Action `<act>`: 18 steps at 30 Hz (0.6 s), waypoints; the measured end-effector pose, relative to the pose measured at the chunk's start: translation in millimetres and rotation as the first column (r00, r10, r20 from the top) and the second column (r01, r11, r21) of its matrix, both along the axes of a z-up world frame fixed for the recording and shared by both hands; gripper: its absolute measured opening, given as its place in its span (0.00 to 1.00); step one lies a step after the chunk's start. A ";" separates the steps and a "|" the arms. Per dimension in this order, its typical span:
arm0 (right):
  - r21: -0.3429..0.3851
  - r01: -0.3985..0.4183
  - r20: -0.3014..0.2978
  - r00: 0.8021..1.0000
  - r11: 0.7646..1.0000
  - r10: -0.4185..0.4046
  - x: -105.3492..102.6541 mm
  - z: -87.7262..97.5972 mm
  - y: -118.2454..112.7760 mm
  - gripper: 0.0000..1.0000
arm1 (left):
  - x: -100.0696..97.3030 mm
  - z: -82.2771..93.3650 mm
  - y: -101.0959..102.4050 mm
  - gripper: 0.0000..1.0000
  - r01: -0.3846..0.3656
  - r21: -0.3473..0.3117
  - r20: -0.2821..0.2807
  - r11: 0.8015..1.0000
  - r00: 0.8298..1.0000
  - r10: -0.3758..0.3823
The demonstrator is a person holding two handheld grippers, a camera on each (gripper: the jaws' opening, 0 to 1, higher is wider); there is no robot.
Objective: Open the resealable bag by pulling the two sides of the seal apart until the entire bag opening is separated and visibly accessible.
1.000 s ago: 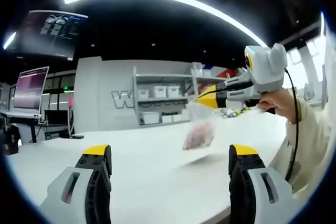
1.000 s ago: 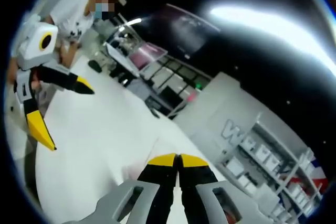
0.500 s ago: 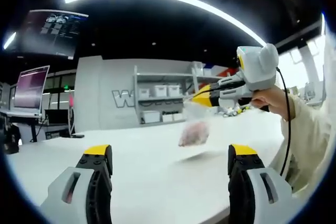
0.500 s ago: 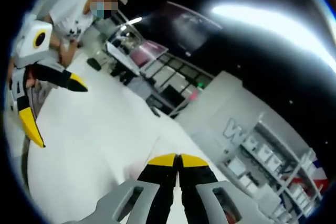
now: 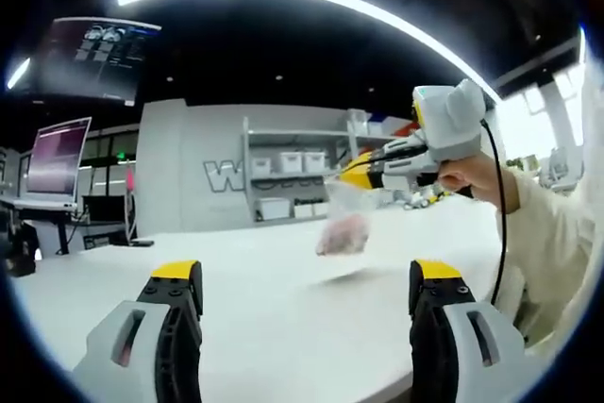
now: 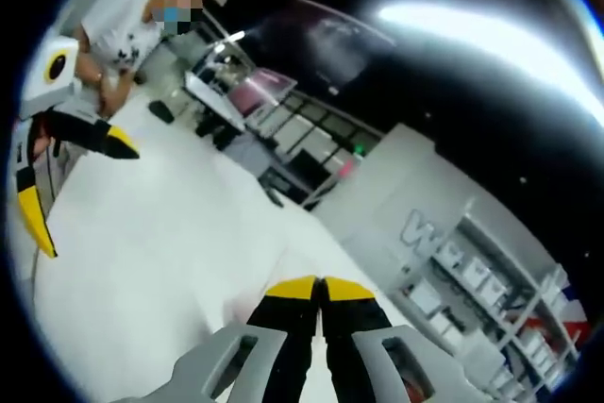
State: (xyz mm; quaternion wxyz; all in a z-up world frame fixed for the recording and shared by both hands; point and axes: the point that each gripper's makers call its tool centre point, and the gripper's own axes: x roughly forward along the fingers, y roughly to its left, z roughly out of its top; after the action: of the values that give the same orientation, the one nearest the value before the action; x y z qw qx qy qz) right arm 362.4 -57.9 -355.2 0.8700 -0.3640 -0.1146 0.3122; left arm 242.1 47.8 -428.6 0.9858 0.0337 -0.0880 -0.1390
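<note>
The right gripper [image 5: 357,173] has carried the resealable bag [image 5: 343,226] a little further across the left gripper view over the last second, drifting leftward and slightly higher against the shelves [image 5: 293,181] behind, with the person's hand [image 5: 469,176] following. Its yellow-tipped jaws are pressed together on the bag's top edge, so the clear pouch hangs free above the white counter [image 5: 264,299], pinkish contents sagging at the bottom. In the right gripper view the same jaws [image 6: 319,287] sit closed with only a thin line between them, though the film they pinch is hard to make out there. The left gripper [image 5: 307,276] holds nothing: its jaws stand spread wide apart low in its own view, well short of the bag, and in the right gripper view it [image 6: 80,181] has slid toward the edge, open. To my eye the seal is not yet being pulled; only one side is held, and the free gripper must take the opposite lip before any parting can start.
</note>
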 end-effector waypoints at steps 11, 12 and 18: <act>-0.013 0.023 -0.016 1.000 1.000 -0.023 20.7 0.1 -2.3 0.00 | -0.8 -0.1 3.5 0.89 -0.010 -0.007 -0.002 1.000 1.000 0.010; -0.013 0.025 -0.017 1.000 1.000 -0.025 21.6 0.3 -2.3 0.00 | -0.8 0.0 3.7 0.89 -0.010 -0.008 -0.001 1.000 1.000 0.010; -0.011 0.029 -0.022 0.999 1.000 -0.030 27.5 0.4 -1.7 0.00 | -0.4 -2.4 2.3 0.89 -0.007 -0.004 -0.008 1.000 1.000 0.007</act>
State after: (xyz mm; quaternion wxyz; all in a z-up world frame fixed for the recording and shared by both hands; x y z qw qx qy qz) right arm 389.9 -59.6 -354.8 0.8738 -0.3667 -0.0980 0.3039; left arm 241.7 50.1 -431.0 0.9867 0.0313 -0.0842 -0.1356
